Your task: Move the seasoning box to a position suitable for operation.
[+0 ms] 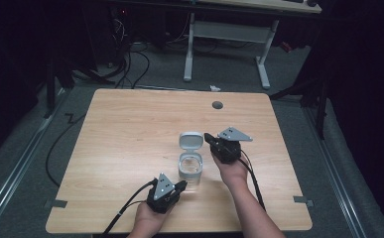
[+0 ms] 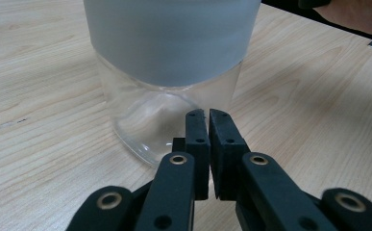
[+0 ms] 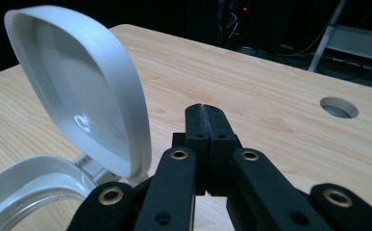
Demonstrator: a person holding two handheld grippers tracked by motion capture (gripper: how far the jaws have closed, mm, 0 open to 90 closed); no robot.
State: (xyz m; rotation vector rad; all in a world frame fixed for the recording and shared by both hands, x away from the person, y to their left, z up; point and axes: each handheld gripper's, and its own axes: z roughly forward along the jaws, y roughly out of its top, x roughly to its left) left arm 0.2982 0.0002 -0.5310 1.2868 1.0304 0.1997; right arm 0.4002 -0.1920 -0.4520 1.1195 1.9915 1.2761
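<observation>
A clear glass jar (image 1: 191, 171) with a grey collar stands near the middle of the wooden table (image 1: 130, 129). Its hinged grey lid (image 1: 191, 140) is flipped up and open at the far side. My left gripper (image 1: 182, 185) sits at the jar's near left, jaws shut with nothing between them. In the left gripper view its tips (image 2: 207, 113) point at the jar's glass base (image 2: 150, 125), very close to it. My right gripper (image 1: 208, 137) is just right of the raised lid, shut and empty. In the right gripper view the lid (image 3: 78, 91) stands to the left of its tips (image 3: 204, 107), above the jar's rim (image 3: 15, 185).
A round cable hole (image 1: 217, 105) lies in the table's far right part. Grey tape marks sit by the near left corner (image 1: 55, 203) and near right corner (image 1: 302, 200). A white desk frame (image 1: 226, 34) and floor cables (image 1: 130, 64) lie beyond the far edge.
</observation>
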